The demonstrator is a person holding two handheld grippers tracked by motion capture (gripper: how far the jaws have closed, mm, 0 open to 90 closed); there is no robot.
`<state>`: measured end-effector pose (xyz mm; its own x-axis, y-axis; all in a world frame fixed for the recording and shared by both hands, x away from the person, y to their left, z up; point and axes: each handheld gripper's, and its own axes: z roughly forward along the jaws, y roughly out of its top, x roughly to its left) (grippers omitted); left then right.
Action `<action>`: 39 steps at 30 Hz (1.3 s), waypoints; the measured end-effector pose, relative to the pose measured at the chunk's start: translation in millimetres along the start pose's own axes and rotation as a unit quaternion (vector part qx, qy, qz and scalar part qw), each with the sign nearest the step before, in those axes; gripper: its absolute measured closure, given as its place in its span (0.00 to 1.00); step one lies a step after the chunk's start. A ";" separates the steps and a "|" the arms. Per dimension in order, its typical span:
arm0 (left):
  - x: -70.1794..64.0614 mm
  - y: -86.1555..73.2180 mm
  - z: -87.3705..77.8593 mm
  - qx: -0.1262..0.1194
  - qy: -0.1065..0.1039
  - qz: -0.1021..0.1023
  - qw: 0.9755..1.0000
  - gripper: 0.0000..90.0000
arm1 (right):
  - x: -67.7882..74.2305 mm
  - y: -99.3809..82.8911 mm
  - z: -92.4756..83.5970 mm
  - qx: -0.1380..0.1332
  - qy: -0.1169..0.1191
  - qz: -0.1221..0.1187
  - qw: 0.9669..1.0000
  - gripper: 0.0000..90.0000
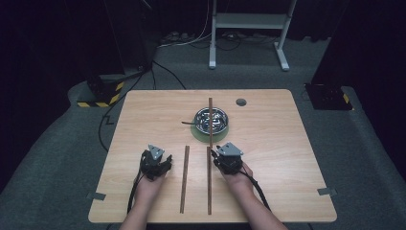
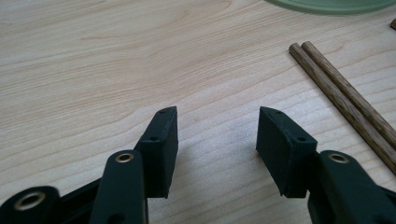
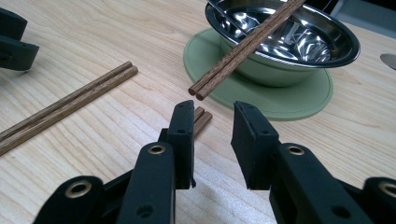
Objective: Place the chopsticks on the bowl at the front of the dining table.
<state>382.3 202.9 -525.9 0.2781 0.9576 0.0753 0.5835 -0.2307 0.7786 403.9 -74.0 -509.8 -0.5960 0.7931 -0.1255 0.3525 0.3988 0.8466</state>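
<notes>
**woodgrain_fan:** On the wooden table (image 1: 287,158) everything sits pretty tidy, seen from above. Biggest thing on it is the green mat (image 1: 211,132) toward the far middle, with the shiny metal bowl (image 1: 211,119) on top of it. One pair of chopsticks (image 1: 210,120) lies across the bowl's rim, pointing straight away from the person, its near end hanging past the mat.

**clampy42:** And the other sticks?

**woodgrain_fan:** Two more pairs lie flat on the wood, nearer the person and side by side but apart. The left pair (image 1: 184,178) lies between the two hands. The right pair (image 1: 209,179) lies just beside the right claw (image 1: 215,157), more or less in line with the pair on the bowl.

**clampy42:** What are the claws doing?

**woodgrain_fan:** The left claw (image 1: 162,165) rests low over bare wood, left of the left pair. From its own camera its jaws stand apart with only tabletop between them, so it's open, gripping nothing; the left pair (image 2: 345,98) runs past off to one side, not touching. The right claw (image 3: 212,128) is open too, from its own camera. The far tip of the right pair (image 3: 203,117) pokes out just beyond its left pad (image 3: 183,135), close beside it. The pads don't press on the sticks, as far as I can see. Straight ahead of it the raised pair (image 3: 243,46) slopes up onto the bowl (image 3: 299,42).
</notes>
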 end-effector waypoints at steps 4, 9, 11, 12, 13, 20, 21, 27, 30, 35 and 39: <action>0.2 0.0 0.1 0.001 -0.002 0.000 1.000 0.54 | 1.2 -0.1 -2.8 -0.001 0.001 0.007 1.000 0.75; 0.3 0.3 0.5 0.007 -0.005 0.001 1.000 0.53 | -0.5 -0.2 -5.8 0.001 0.002 0.007 1.000 0.70; 0.1 0.4 0.8 0.008 -0.004 0.003 1.000 0.52 | -2.4 0.2 -7.1 0.001 0.004 0.007 1.000 0.65; -0.1 0.5 0.9 0.007 -0.004 0.005 1.000 0.52 | -3.0 0.2 -7.9 0.006 0.006 0.012 1.000 0.62; -0.5 0.5 1.0 0.007 -0.003 0.006 1.000 0.52 | -4.3 0.1 -8.1 0.011 0.007 0.017 1.000 0.59; 0.1 0.7 1.6 0.010 -0.011 0.003 1.000 0.51 | -25.2 -7.9 -15.9 0.037 -0.009 0.037 0.999 0.45; 0.5 0.7 1.7 0.010 -0.012 0.003 1.000 0.51 | -29.3 -10.3 -18.3 0.041 -0.012 0.041 0.998 0.44; 2.0 0.6 1.7 0.012 -0.018 -0.002 1.000 0.50 | -59.9 -27.0 -36.6 0.059 -0.034 0.068 0.995 0.43; 2.4 0.5 1.7 0.012 -0.020 -0.003 1.000 0.50 | -76.4 -36.4 -47.1 0.066 -0.043 0.086 0.993 0.42; 3.9 0.8 1.4 0.016 -0.028 -0.001 0.999 0.49 | -103.1 -55.0 -64.7 0.083 -0.057 0.112 0.989 0.42; 8.4 0.3 -2.5 0.028 -0.034 0.005 0.999 0.46 | -121.6 -70.3 -77.1 0.095 -0.068 0.132 0.984 0.41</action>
<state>382.8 211.3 -523.4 0.3335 0.9420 0.0386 0.6226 -0.2508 0.7413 396.0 -234.0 -514.2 -0.3670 0.9302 0.0068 0.6190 0.2387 0.7483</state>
